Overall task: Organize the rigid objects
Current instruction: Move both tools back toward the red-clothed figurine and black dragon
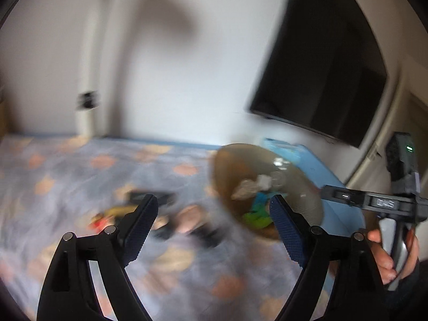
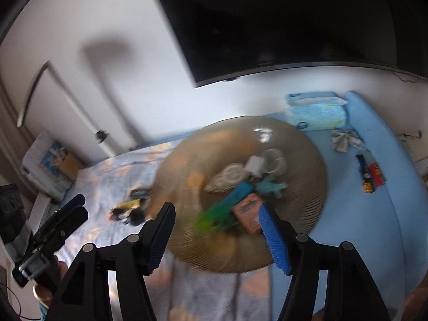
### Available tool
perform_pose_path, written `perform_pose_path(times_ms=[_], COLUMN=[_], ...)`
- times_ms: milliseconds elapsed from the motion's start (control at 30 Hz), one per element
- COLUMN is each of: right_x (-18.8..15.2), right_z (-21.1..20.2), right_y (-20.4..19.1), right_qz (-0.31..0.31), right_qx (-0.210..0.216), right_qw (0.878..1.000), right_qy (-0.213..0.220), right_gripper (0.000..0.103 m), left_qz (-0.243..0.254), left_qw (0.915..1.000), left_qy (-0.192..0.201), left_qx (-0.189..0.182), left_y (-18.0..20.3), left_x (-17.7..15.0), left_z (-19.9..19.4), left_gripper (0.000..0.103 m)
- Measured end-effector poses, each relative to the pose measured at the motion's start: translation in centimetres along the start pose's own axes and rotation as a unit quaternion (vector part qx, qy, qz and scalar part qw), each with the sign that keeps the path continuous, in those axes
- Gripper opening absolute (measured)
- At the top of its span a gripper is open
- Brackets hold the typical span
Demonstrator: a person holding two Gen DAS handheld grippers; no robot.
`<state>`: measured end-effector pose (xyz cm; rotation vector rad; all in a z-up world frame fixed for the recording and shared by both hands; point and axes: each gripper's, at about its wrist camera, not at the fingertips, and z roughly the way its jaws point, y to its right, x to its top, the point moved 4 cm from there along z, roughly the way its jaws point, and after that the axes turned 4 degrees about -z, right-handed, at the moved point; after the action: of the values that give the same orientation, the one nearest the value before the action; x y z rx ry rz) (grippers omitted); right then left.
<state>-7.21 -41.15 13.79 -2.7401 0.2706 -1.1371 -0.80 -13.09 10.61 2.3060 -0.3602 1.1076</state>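
A ribbed tan glass plate (image 2: 302, 208) lies on the bed and holds a green and blue toy (image 2: 222, 214), an orange box (image 2: 248, 214), a white charger (image 2: 254, 165) and a pale lump (image 2: 227, 178). My right gripper (image 2: 214, 230) is open just above the plate's near edge. My left gripper (image 1: 211, 222) is open above the flowered bedspread (image 1: 80, 176); the plate (image 1: 235, 165) sits to its right. Small loose things, yellow, red and black (image 1: 117, 214), lie on the bedspread ahead of the left gripper. Both views are blurred.
A black TV (image 2: 267, 21) hangs on the white wall. A blue tissue pack (image 2: 315, 112), a crumpled cloth (image 2: 345, 139) and dark small items (image 2: 370, 174) lie on the blue sheet at the right. Boxes (image 2: 48, 165) stand at the left.
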Motion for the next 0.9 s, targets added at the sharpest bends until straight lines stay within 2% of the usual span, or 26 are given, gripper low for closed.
perform_pose_path(times_ms=[133,200,233,333,433,533,633,767,900], right_x=[-1.7,-3.1,-4.0,-7.9,-10.9,-13.0,-12.9,-12.9,-12.9], right_z=[0.8,1.8,2.5,6.0,9.3,11.2,11.2,11.3,11.0], right_y=[-6.3,-9.2,-10.5,-13.6,-14.4,-13.9,-13.3,-12.9,-12.9], right_qz=[-0.056,-0.083,-0.096,-0.127,-0.151,-0.138,-0.129,-0.124,-0.127], right_qx=[0.046,0.062,0.066,0.06,0.021,0.019,0.003,-0.023,-0.029], right_qw=[0.997,0.994,0.993,0.989,0.987,0.988,0.99,0.991,0.991], right_qy=[-0.012,-0.02,-0.026,-0.046,-0.057,-0.062,-0.052,-0.05,-0.043], right_gripper=[0.065,0.069,0.073,0.075,0.075,0.075,0.075,0.076,0.076], left_qz=[-0.032,-0.046,-0.052,-0.07,-0.088,-0.074,-0.059,-0.04,-0.032], left_qw=[0.9983,0.9955,0.994,0.9907,0.9893,0.9913,0.9908,0.9903,0.9873], left_qy=[-0.003,-0.016,-0.025,-0.043,-0.045,-0.029,-0.054,-0.049,-0.06], left_qx=[0.049,0.082,0.092,0.108,0.107,0.105,0.109,0.124,0.144], left_y=[-4.8,-7.7,-8.8,-11.3,-12.6,-12.1,-11.5,-10.9,-10.7], left_x=[-2.6,-4.8,-5.6,-7.8,-8.7,-8.5,-8.9,-9.1,-9.2], left_z=[-1.8,-2.1,-2.0,-1.4,-1.2,-1.1,-0.1,-0.6,-0.4], left_gripper=[0.084,0.084,0.084,0.084,0.084,0.084,0.084,0.084,0.084])
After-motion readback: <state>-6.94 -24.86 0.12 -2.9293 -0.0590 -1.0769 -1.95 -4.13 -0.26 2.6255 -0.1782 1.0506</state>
